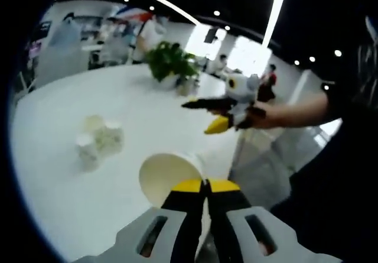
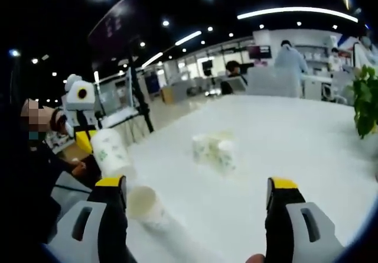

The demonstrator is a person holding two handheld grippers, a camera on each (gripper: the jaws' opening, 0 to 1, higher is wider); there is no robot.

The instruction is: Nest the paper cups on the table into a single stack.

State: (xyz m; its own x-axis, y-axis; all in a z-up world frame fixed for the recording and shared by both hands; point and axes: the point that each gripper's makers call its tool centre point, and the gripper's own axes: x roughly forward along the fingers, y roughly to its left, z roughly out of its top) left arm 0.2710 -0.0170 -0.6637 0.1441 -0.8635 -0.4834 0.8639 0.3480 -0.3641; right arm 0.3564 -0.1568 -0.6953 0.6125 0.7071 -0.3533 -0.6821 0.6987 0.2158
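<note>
Left gripper view: left gripper (image 1: 206, 185) pinched thin paper cup (image 1: 169, 176) by rim; light, crushable; right gripper (image 2: 196, 195) gaped wide

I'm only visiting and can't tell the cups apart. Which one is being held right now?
Start from the big white table, where a little cluster of paper cups stands upright out in the middle. Come back to the near edge: the held cup is pinched by its rim in the left gripper. Unlike the others it is tipped, showing its open mouth.
</note>
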